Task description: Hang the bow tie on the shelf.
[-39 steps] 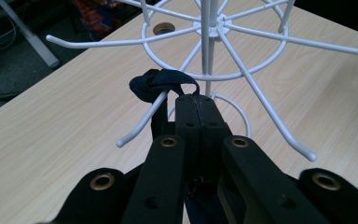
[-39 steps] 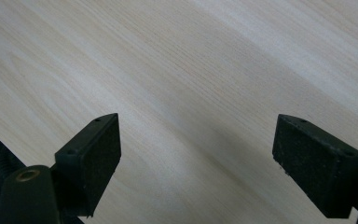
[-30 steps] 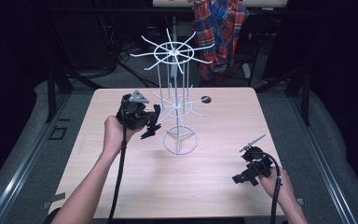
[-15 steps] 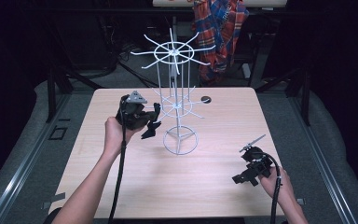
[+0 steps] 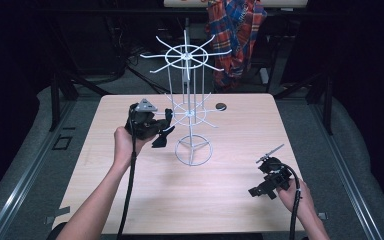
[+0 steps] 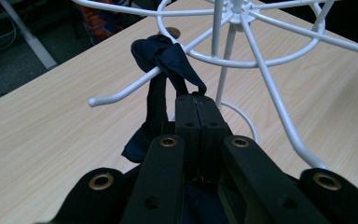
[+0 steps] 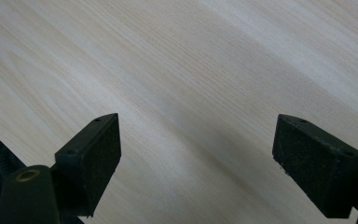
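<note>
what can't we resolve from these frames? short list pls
- Dark blue cloth: draped over a prong of the white wire rack; the left hand-held gripper, shut on it, hides its lower part in the left gripper view. In the high view it is too small and dark to identify.
- Small dark round object: too small in the high view to identify.
- Right hand-held gripper: open over bare table.

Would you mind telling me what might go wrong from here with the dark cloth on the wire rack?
The left gripper is shut on the dark cloth, which drapes over one hook of the white wire rack. Pulling could drag or tip the light rack. Released carelessly, the cloth might slide off the hook's open end. The right gripper rests far away, open, not steadying the rack.
</note>
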`<state>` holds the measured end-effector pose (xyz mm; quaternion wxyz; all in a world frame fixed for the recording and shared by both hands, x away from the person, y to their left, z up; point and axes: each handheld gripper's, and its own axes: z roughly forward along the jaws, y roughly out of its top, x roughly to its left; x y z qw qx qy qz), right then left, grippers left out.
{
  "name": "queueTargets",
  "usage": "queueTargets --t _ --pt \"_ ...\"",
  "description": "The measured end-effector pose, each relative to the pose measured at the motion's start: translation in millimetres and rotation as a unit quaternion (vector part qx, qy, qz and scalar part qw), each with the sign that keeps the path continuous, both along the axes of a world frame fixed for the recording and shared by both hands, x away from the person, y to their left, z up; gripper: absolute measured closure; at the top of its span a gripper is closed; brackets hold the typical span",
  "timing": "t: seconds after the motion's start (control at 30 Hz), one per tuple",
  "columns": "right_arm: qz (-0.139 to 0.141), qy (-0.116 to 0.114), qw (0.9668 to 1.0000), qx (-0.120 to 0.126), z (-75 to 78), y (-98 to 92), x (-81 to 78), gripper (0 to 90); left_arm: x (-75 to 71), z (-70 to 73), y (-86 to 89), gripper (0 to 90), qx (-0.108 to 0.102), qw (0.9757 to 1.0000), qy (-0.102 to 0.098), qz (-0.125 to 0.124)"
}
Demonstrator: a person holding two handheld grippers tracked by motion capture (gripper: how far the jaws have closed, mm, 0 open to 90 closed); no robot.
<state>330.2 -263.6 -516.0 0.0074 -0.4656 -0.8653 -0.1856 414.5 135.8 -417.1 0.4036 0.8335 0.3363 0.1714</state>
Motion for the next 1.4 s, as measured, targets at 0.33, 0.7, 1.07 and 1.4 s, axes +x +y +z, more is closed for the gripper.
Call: queueTargets --t 0.33,0.7,1.07,1.4 --pt "0.014 0.002 0.9999 -0.007 3.7 -1.9 -1.3 15.1 -1.4 -6.2 1.9 88.7 -0.015 0.9997 -0.018 0.007" --pt "0.019 0.004 0.9997 -0.014 2.6 -1.7 0.3 15.1 2.6 -17.3 2.3 87.8 -0.014 0.9999 -0.008 0.0" --pt "0.001 -0.001 1.0 -0.002 0.3 -0.4 -0.4 15.1 3.3 -19.7 9.2 76.9 -0.021 0.9997 -0.011 -0.011" --pt "0.002 -0.002 1.0 -0.004 0.9 -0.5 -0.3 15.1 2.3 -21.1 20.3 55.7 -0.019 0.9998 0.006 -0.006"
